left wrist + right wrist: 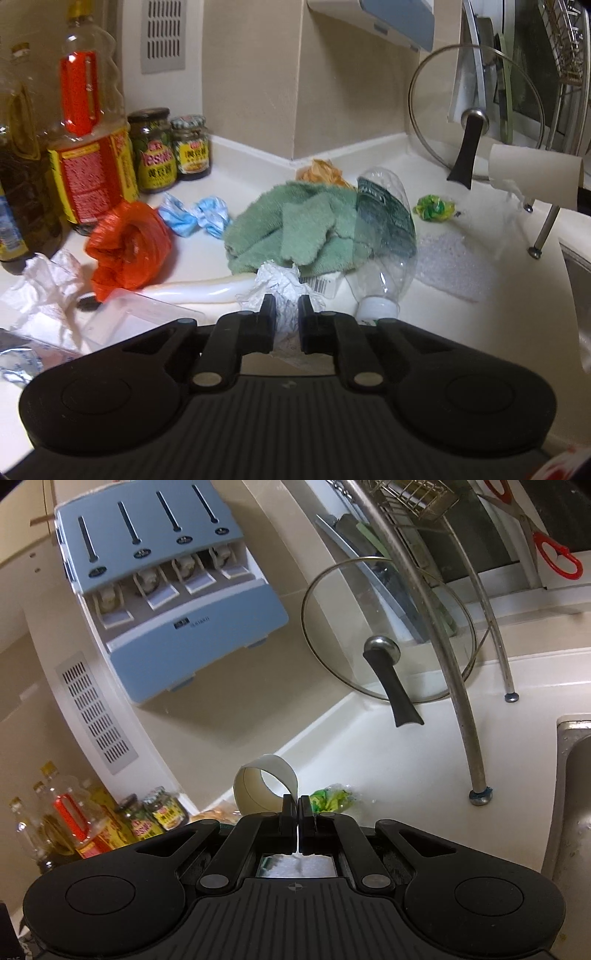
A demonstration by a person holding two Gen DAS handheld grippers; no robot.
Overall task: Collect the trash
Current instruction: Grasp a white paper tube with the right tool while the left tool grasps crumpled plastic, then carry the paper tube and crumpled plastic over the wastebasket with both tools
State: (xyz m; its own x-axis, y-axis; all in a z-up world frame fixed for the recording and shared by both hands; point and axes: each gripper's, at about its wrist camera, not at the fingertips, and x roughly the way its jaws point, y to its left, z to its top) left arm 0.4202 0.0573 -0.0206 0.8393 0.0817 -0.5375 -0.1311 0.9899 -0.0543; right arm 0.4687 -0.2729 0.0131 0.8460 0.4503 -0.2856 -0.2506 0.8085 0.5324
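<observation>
My left gripper [286, 306] is shut on a crumpled white paper wad [279, 282] lying on the counter in front of a green towel [295, 229]. Around it lie a red plastic bag [125, 243], a blue crumpled wrapper [195, 216], an orange wrapper [321, 171], a clear plastic bottle [384, 240] on its side and a green-yellow wrapper [434, 208]. My right gripper [298, 801] is shut on the edge of a cardboard ring [251, 788] and holds it above the counter. The same cardboard ring [532, 177] appears at the right of the left wrist view.
Oil bottles [88, 122] and sauce jars [155, 151] stand at the left wall. A glass lid [388, 635] leans on the dish rack [458, 686]. The sink [576, 794] is at the right. Bubble wrap [447, 262], white tissue [40, 280] and a clear tub [129, 314] lie nearby.
</observation>
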